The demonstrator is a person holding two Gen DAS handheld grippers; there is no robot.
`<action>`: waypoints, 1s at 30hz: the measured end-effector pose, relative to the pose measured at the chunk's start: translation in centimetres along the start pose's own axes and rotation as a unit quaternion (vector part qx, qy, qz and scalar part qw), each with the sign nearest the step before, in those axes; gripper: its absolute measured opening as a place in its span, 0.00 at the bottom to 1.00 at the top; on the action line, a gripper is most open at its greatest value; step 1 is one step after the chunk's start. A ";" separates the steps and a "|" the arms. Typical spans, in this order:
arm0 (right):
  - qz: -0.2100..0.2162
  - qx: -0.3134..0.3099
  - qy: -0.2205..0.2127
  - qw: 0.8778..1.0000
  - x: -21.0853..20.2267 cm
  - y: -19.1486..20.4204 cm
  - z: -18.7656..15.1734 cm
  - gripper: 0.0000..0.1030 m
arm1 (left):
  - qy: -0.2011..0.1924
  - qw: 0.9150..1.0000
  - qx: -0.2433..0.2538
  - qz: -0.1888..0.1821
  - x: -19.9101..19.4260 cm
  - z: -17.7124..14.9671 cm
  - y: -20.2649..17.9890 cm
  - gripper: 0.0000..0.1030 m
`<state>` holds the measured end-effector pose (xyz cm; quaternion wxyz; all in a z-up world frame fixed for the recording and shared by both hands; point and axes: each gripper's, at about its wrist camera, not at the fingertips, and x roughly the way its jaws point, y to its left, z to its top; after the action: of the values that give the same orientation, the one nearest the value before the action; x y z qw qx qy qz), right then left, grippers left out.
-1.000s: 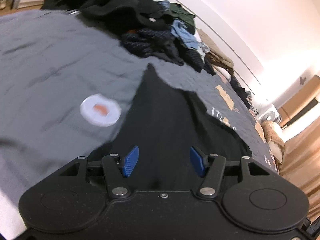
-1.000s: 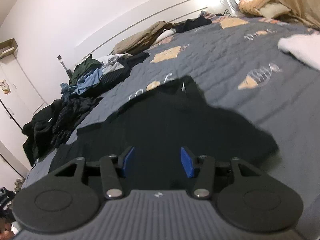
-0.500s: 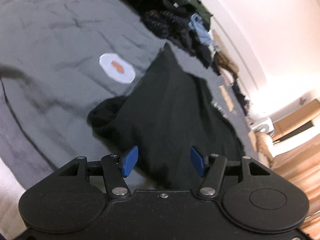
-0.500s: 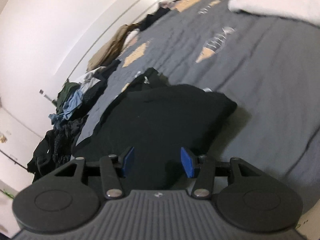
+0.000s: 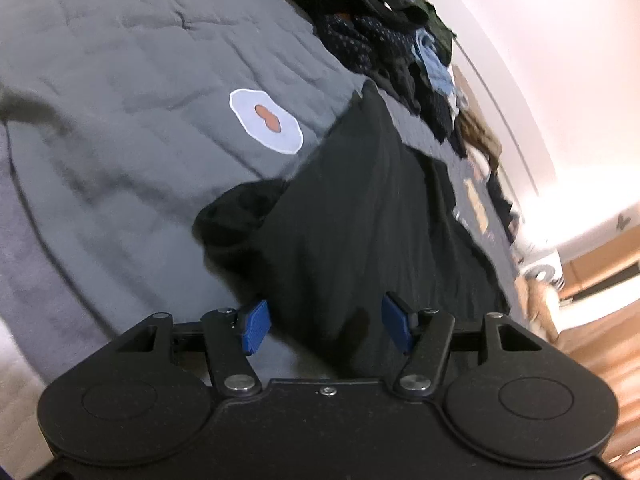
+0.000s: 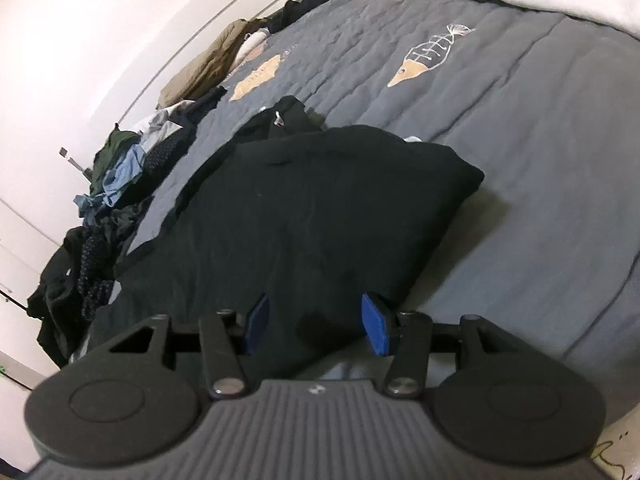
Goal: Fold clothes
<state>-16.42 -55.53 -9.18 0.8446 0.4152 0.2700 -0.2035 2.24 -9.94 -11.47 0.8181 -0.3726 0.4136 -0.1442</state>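
Hovering over black garment (image 5: 360, 220) lying flat on bed (image 5: 120, 80): left gripper (image 5: 324, 328) and right gripper (image 6: 316, 324) both half-open, gripping nothing. Risk: pinching quilt along with hem, dragging fold crooked.

One black garment (image 5: 360, 216), two tools (image 5: 324, 328)

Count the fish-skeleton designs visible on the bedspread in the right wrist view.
1 clear fish-skeleton design, on the grey bedspread beyond the black garment. Orange patches farther back are too blurred to identify, and clothes may hide more.
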 end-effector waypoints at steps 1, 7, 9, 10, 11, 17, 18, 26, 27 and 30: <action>-0.001 0.000 0.001 1.000 -0.1 -0.1 -0.1 0.49 | -0.002 1.000 -0.005 -0.004 0.2 0.1 -0.1 0.57; 0.007 0.015 0.006 1.000 -0.1 -0.6 -0.1 0.49 | -0.037 0.999 -0.002 -0.024 0.4 0.2 -0.8 0.28; 0.013 0.031 0.006 0.999 0.1 -1.2 -0.1 0.49 | -0.044 0.999 -0.004 -0.029 0.4 0.2 -0.9 0.26; 0.015 0.037 0.006 0.999 0.2 -1.3 0.0 0.49 | -0.044 0.999 -0.008 -0.027 0.5 0.2 -0.9 0.26; 0.016 0.041 0.005 0.999 0.4 -1.4 0.1 0.49 | -0.042 0.999 -0.011 -0.024 0.7 0.1 -0.9 0.26; 0.011 0.028 -0.001 1.000 0.7 -1.2 -0.1 0.50 | -0.002 1.000 -0.025 -0.001 1.9 -0.8 -0.4 0.39; 0.009 0.021 0.000 1.000 0.6 -1.0 -0.2 0.50 | 0.002 1.000 -0.021 -0.004 1.8 -0.9 -0.6 0.46; -0.003 0.034 0.008 0.999 -0.2 -1.6 -0.9 0.51 | 0.001 1.000 -0.013 -0.005 2.0 -1.4 -1.0 0.52; -0.008 0.042 0.007 0.999 -0.4 -1.9 -1.0 0.51 | 0.001 1.000 -0.012 -0.003 2.1 -1.4 -1.1 0.52; -0.009 0.068 0.003 0.998 -0.7 -2.7 -1.1 0.51 | 0.000 1.000 -0.008 0.000 2.3 -1.5 -1.4 0.52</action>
<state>-18.81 -56.08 -10.94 0.8117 0.4697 0.2616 -0.2282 2.58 -12.90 -12.28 0.8151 -0.3791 0.4149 -0.1406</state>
